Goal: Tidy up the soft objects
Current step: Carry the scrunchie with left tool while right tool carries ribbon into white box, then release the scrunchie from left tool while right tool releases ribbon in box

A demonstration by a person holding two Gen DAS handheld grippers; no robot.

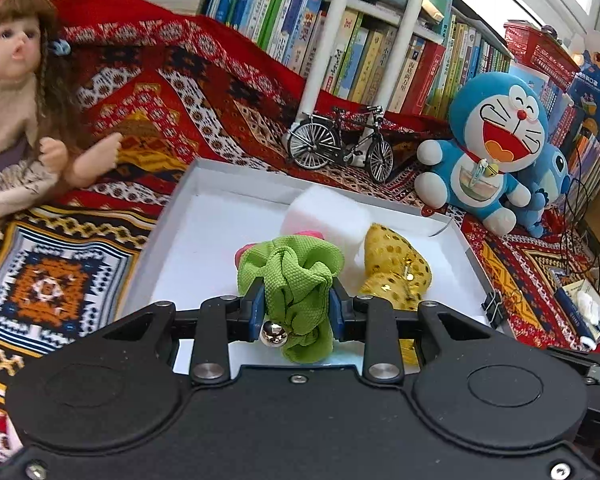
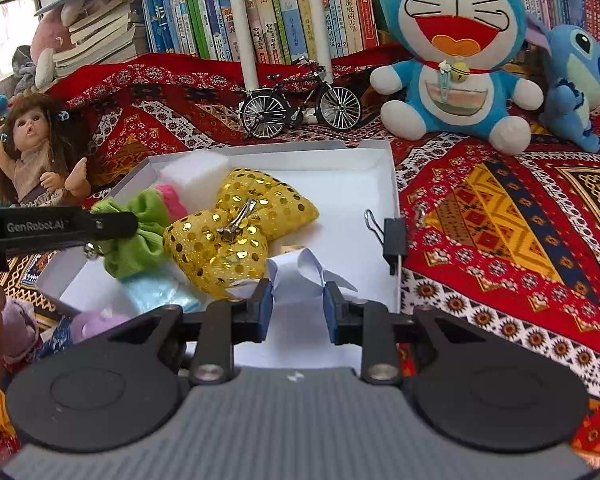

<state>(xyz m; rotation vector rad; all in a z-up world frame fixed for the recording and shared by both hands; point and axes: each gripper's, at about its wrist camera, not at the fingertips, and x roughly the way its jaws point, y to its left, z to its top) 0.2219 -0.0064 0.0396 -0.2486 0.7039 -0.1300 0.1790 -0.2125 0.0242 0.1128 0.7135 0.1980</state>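
Green scrunchie (image 1: 296, 280) sits pinched between left gripper (image 1: 298, 312) fingers.

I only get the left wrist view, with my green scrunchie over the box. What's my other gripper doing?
Observer: The right gripper is shut on a white folded piece, over the near right part of the box.
Operator: Is anything tucked under the gold bow?
Observer: Yes. A light blue soft thing lies in the box, partly under the near end of the gold bow.
Operator: Is anything left outside?
Observer: A purple plush thing sits just outside the box's near left edge.
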